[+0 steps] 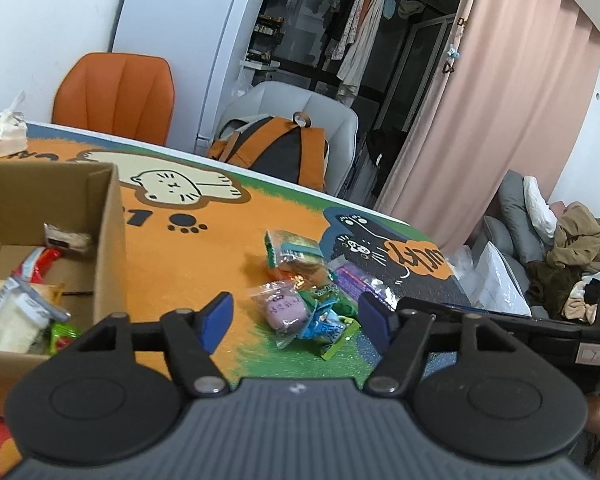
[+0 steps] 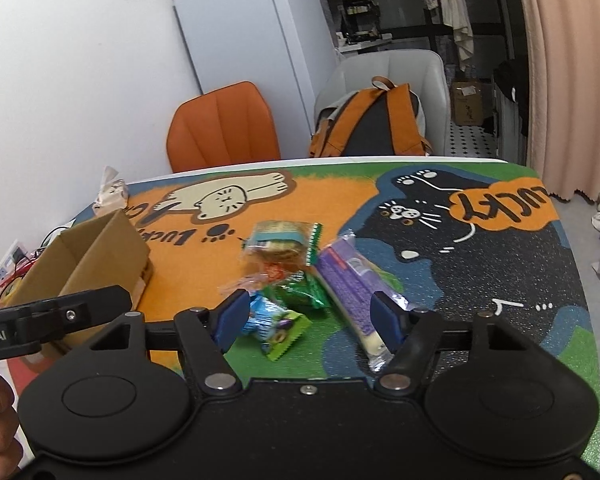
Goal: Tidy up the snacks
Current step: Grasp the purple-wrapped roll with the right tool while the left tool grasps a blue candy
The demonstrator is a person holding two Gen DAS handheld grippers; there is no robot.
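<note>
Snack pile (image 1: 308,292) just right of cardboard box (image 1: 108,216) on worktop. Left gripper (image 1: 296,316) nearer the pink packet (image 1: 284,306), jaws apart, empty. Right gripper (image 2: 308,316) astride purple stick pack (image 2: 348,292), lengthwise along the jaws, unclamped.

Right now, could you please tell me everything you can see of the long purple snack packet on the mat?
The long purple snack packet is a slim bar in clear, shiny wrap with purple print and a pale end toward the camera. It lies flat and unopened, slanting across the cat-print mat, at the right edge of the loose snack pile beside a green packet. It sits between the right gripper pads, neither visibly pressing it.
</note>
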